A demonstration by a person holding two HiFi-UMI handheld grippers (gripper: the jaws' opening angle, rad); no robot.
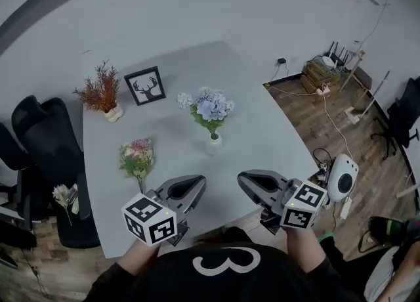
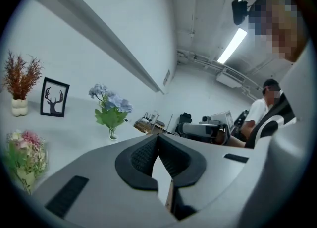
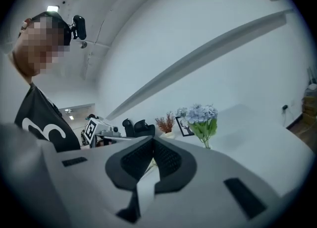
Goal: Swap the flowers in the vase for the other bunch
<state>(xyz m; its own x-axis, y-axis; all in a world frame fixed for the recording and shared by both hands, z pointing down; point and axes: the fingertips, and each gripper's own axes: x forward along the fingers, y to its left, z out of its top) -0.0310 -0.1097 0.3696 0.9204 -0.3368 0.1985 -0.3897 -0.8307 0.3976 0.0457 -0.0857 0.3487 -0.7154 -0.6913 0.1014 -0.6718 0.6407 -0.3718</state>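
Note:
A small white vase (image 1: 214, 141) with blue hydrangeas (image 1: 209, 106) stands near the middle of the pale table (image 1: 275, 130). A pink bunch (image 1: 136, 155) lies on the table to its left, closer to me. My left gripper (image 1: 195, 182) and right gripper (image 1: 245, 178) hover side by side over the table's near edge, both shut and empty, well short of the vase. In the left gripper view the blue flowers (image 2: 111, 106) rise beyond the closed jaws, with the pink bunch (image 2: 24, 155) at the far left. The right gripper view shows the blue flowers (image 3: 200, 118) ahead and to the right.
A dried red plant in a white pot (image 1: 102, 92) and a framed deer picture (image 1: 145, 85) stand at the table's far left. Black chairs (image 1: 41, 143) sit left of the table, one with a small bunch (image 1: 65, 197) on it. A crate (image 1: 321, 72) and cables lie on the floor to the right.

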